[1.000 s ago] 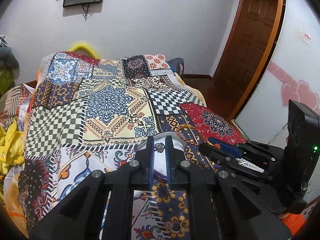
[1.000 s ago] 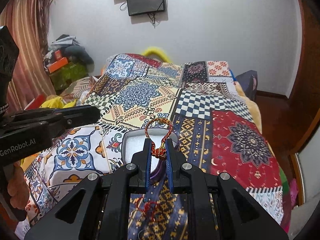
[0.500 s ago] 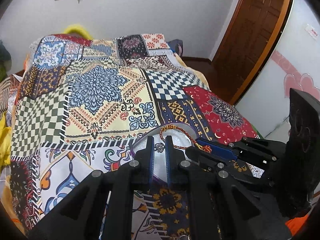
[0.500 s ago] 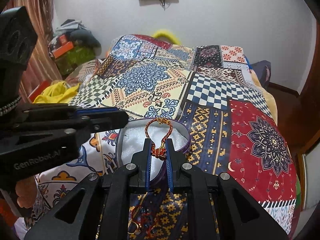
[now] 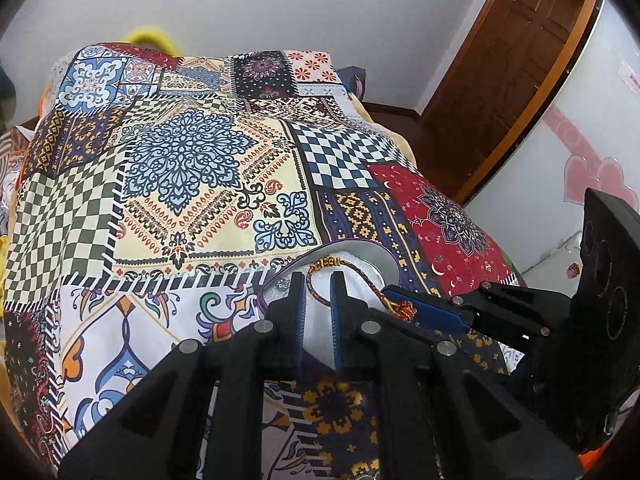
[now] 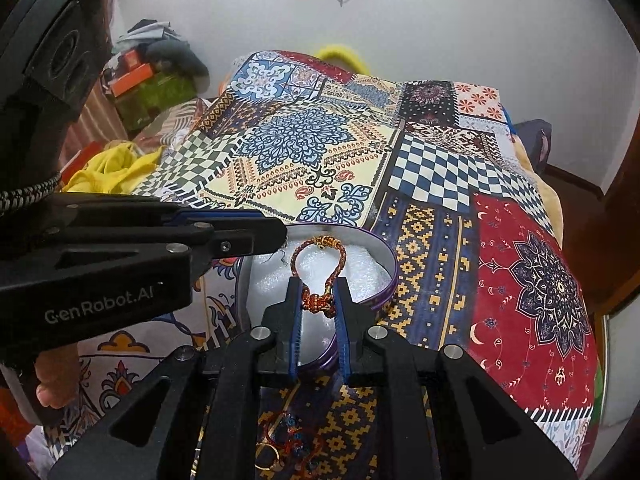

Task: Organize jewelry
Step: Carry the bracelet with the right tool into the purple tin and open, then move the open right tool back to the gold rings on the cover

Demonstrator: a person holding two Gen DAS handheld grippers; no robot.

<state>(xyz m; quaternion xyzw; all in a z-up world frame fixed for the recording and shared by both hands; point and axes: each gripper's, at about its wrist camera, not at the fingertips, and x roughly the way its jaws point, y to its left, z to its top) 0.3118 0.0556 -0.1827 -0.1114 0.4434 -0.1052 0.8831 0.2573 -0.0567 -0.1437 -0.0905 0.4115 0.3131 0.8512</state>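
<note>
A round purple tin [image 6: 385, 280] lined with white foam sits on the patchwork bedspread [image 6: 320, 160]. My right gripper [image 6: 319, 296] is shut on the knot of a red and gold braided cord bracelet [image 6: 318, 254] and holds its loop over the tin; the bracelet also shows in the left wrist view [image 5: 344, 270]. My left gripper [image 5: 318, 284] hovers over the tin's [image 5: 380, 256] left rim with its jaws narrowly apart and nothing visibly between them; a small silver piece [image 5: 283, 283] lies by its left fingertip. In the right wrist view the left gripper [image 6: 276, 236] comes in from the left.
A tangle of other cords and gold rings [image 6: 288, 440] lies on the spread below my right gripper. Yellow cloth [image 6: 108, 168] and boxes [image 6: 136, 80] are at the left of the bed. A wooden door [image 5: 500, 80] stands at the right.
Both grippers have dropped closer to the tin. The right gripper brought the bracelet over the foam. The small silver piece held in my left gripper earlier now lies beside its left fingertip.
</note>
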